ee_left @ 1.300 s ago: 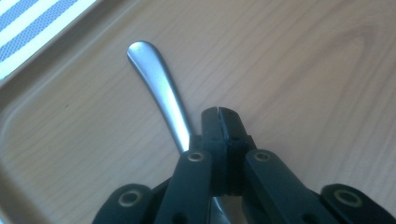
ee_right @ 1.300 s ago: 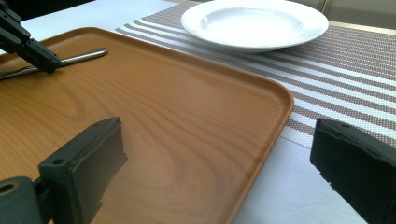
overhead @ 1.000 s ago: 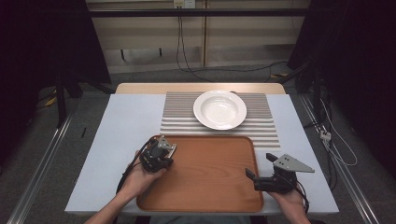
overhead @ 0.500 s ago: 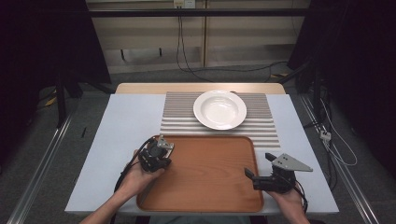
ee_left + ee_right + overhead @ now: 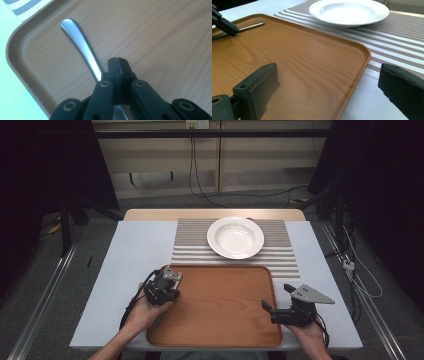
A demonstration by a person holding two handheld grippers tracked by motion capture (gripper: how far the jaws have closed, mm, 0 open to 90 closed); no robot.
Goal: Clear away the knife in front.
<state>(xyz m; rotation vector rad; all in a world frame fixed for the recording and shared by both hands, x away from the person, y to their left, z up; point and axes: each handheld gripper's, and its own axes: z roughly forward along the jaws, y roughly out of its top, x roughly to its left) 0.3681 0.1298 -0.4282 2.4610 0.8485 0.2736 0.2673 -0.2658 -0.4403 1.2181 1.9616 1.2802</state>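
Jaws of the left hand-held gripper (image 5: 117, 60) were pressed together, tilted down beside a metal handle (image 5: 80, 45); the right hand-held gripper (image 5: 327, 82) lay level, spread wide.

White plate (image 5: 235, 237) on striped placemat (image 5: 190, 245) — beyond wooden tray (image 5: 225, 320)

A warm orange-brown wooden tray (image 5: 220, 310) with visible grain sits near. A plain silver metal utensil handle (image 5: 80, 47) lies on it at the left. Farther off, a glossy white round plate (image 5: 235, 237) rests on a brown-and-white striped woven placemat (image 5: 285, 255). The desk (image 5: 135, 250) is pale blue-grey. Both tools, left (image 5: 117, 61) and right (image 5: 264, 305), are matt black.
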